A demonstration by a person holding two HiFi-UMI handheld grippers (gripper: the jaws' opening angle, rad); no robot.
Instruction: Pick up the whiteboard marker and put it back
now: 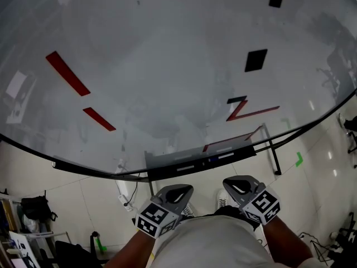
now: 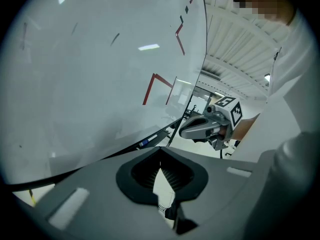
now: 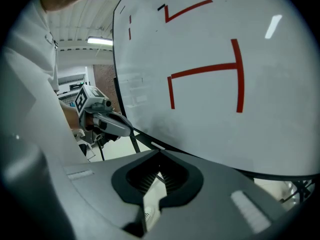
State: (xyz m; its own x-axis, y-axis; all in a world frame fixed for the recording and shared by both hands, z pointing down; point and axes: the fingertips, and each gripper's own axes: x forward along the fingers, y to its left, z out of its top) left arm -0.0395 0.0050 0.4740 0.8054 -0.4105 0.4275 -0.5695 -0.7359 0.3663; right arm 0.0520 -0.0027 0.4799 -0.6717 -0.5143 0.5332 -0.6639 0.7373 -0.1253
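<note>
Whiteboard (image 1: pixel 167 54) ahead, tray (image 1: pixel 192 163) along its lower edge, left tool (image 1: pixel 177 195) and right tool (image 1: pixel 239 186) below

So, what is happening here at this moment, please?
A person stands in front of a whiteboard that has red marks on it, holding a gripper in each hand. The left gripper and the right gripper are both low, close to the person's body, with their fingers shut on nothing. What look like markers lie in the tray under the board, and none has been picked up.
</note>
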